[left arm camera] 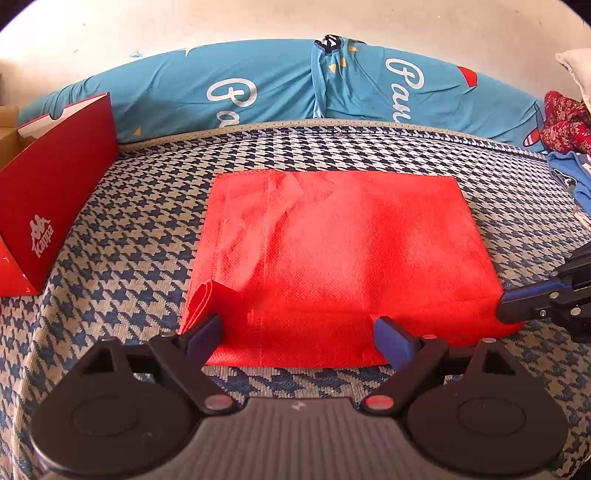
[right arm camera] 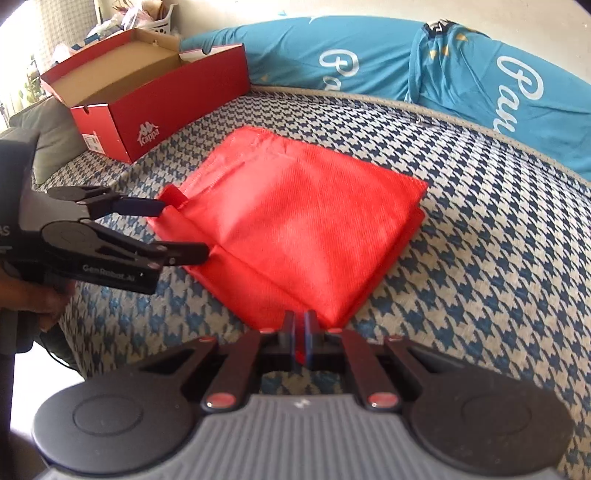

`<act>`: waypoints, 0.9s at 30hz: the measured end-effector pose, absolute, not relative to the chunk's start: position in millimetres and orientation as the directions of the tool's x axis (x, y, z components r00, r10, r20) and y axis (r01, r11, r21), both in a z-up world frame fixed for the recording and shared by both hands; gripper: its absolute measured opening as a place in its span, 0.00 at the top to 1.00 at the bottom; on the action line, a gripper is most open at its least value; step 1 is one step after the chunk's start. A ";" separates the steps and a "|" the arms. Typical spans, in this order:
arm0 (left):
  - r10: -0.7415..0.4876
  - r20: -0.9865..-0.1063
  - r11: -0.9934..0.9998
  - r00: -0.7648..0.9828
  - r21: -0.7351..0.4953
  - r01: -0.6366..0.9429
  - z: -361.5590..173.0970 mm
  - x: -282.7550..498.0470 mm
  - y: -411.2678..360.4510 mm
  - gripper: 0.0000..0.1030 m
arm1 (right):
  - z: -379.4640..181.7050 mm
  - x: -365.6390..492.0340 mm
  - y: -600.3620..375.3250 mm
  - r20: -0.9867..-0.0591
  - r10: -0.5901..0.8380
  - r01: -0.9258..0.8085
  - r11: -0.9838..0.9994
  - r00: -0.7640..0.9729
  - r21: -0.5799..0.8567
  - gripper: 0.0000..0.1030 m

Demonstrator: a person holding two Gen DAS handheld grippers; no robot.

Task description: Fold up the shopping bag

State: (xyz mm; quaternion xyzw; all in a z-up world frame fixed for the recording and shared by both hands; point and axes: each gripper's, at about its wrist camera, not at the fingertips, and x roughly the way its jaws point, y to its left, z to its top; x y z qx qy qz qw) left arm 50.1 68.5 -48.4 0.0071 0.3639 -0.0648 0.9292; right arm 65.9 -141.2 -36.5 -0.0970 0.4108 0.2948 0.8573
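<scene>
Now my right gripper (right arm camera: 300,334) pinches the flat red non-woven shopping bag's (right arm camera: 295,229) six o'clock corner; my left gripper (left arm camera: 299,332) gapes wide, empty, over its edge.

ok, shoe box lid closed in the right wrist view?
No. The red shoe box sits open at the top, its bare cardboard inside showing and nothing visible inside it.

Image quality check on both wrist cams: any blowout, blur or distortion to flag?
Left wrist: wall overexposed to near white, strong fisheye bend along the mat edge, bag sharp but saturated. Right wrist: top-left corner blown out by daylight, bag soft, its weave smeared, right gripper sharp.
</scene>
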 end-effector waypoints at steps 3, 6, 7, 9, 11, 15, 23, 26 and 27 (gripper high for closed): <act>-0.117 -0.676 0.991 0.728 -0.030 0.131 -48.8 49.6 67.9 0.13 | -36.9 61.3 -134.9 -0.764 0.400 -0.599 0.800 0.506 0.022 0.98; -0.113 -0.677 0.991 0.728 -0.025 0.131 -48.5 49.7 67.2 0.13 | -37.1 54.9 -127.6 -0.762 0.373 -0.612 0.790 0.529 -0.038 0.97; -0.111 -0.677 0.991 0.728 -0.023 0.130 -48.5 49.6 66.7 0.13 | -36.4 52.0 -125.0 -0.759 0.365 -0.620 0.782 0.539 -0.064 0.97; -0.109 -0.676 0.991 0.729 -0.021 0.128 -48.6 49.6 66.4 0.13 | -35.0 45.6 -119.6 -0.751 0.349 -0.636 0.762 0.560 -0.120 0.95; -0.107 -0.674 0.992 0.730 -0.020 0.127 -48.8 49.2 66.0 0.13 | -34.0 35.4 -111.6 -0.732 0.327 -0.657 0.723 0.598 -0.213 0.95; -0.105 -0.675 0.992 0.731 -0.021 0.123 -50.0 48.0 66.0 0.13 | -30.8 26.4 -104.3 -0.700 0.339 -0.673 0.688 0.629 -0.272 0.94; -0.103 -0.676 0.992 0.729 -0.014 0.127 -48.0 48.7 63.6 0.13 | -32.0 33.9 -99.5 -0.714 0.369 -0.684 0.698 0.595 -0.209 0.93; -0.108 -0.676 0.991 0.729 -0.019 0.130 -47.8 48.5 64.1 0.13 | -34.2 40.6 -101.9 -0.729 0.373 -0.671 0.724 0.574 -0.159 0.94; -0.109 -0.676 0.991 0.729 -0.019 0.131 -47.9 48.3 64.3 0.13 | -33.7 42.0 -103.8 -0.732 0.378 -0.665 0.735 0.567 -0.135 0.94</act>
